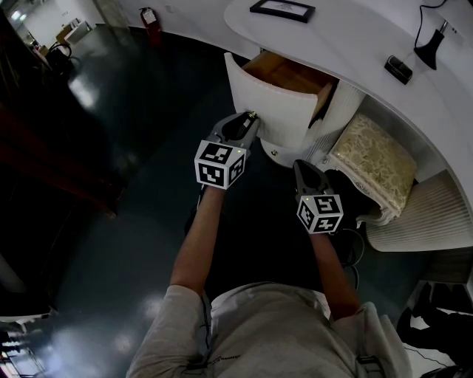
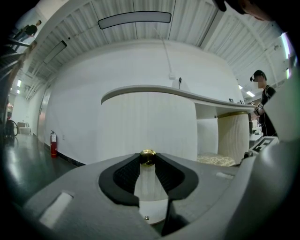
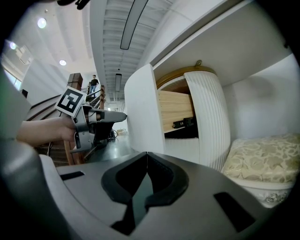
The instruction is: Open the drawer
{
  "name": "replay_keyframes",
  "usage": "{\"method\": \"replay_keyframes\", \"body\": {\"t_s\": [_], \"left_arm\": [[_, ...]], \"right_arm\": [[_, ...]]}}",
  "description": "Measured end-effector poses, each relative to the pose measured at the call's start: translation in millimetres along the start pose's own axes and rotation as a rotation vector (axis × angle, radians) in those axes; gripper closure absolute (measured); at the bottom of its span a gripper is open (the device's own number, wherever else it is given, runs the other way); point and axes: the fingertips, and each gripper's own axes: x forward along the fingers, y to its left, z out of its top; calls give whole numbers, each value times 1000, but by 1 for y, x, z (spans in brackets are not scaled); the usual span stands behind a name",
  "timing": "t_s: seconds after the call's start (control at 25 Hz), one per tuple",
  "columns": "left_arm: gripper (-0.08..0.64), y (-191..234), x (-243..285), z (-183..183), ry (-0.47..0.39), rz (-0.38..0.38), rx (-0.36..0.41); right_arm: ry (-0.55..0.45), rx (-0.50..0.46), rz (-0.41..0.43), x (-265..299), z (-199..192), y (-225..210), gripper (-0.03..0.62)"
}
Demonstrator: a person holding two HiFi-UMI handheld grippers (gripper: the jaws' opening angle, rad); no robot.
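The curved white drawer front (image 1: 270, 103) stands pulled out from the round white desk (image 1: 347, 37), and its wooden inside (image 1: 284, 74) shows from above. My left gripper (image 1: 250, 118) is at the drawer's front, with its jaws closed on the small brass knob (image 2: 147, 158) at their tips. My right gripper (image 1: 299, 166) hangs lower and to the right, apart from the drawer. Its jaws meet tip to tip (image 3: 146, 153) with nothing between them. The right gripper view shows the open drawer's front (image 3: 138, 112), its wooden side (image 3: 176, 110) and the left gripper (image 3: 117, 116).
A cream cushioned stool (image 1: 373, 159) sits under the desk right of the drawer. A framed picture (image 1: 282, 9), a black device (image 1: 398, 69) and a black stand (image 1: 429, 48) are on the desktop. A red fire extinguisher (image 2: 53, 143) stands by the wall. A person (image 2: 262, 93) stands far right.
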Motion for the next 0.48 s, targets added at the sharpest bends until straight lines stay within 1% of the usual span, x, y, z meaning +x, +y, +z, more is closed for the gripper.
{"method": "replay_keyframes", "body": {"t_s": [0.28, 0.48], "left_arm": [[454, 1, -2, 0, 0, -4, 5], [454, 0, -6, -1, 4, -6, 9]], "right_arm": [[1, -1, -3, 2, -1, -3, 577], [-3, 20, -23, 4, -2, -12, 577]]}}
